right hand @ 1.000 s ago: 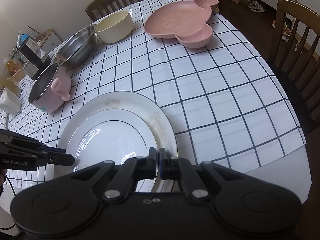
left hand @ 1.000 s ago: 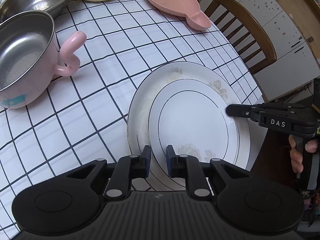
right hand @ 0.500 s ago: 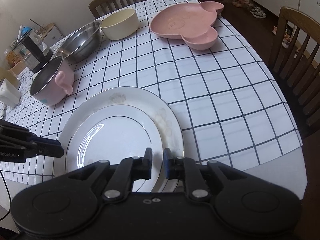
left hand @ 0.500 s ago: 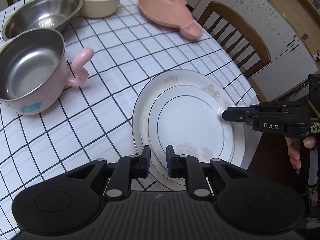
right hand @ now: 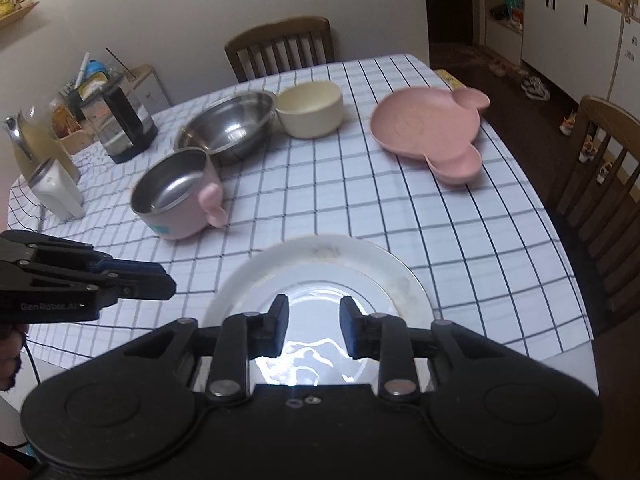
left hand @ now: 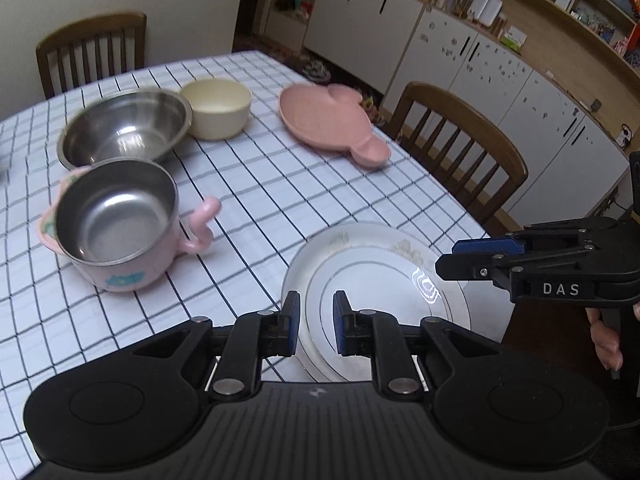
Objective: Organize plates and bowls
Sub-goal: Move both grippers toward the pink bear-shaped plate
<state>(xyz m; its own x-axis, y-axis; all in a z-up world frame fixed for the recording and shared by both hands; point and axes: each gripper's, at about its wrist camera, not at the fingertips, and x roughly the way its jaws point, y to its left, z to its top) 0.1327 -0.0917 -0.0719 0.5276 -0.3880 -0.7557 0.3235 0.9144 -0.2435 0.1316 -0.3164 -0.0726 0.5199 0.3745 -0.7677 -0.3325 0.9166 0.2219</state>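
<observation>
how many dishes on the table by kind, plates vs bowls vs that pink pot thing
Plates: 3, large white plate, small white plate stacked on it, pink plate
Bowls: 2, steel bowl, cream bowl
Handled pink pot: 1
Total: 6

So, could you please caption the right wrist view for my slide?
Right gripper, fingers parted and empty, above two stacked white plates on a checked tablecloth.

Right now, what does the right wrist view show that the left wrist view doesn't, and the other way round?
Only the right wrist view: a glass kettle, a white jar and the left gripper from the side.
Only the left wrist view: white cabinets and the right gripper from the side.
Both: stacked white plates, pink pot, steel bowl, cream bowl, pink plate, checked tablecloth.
</observation>
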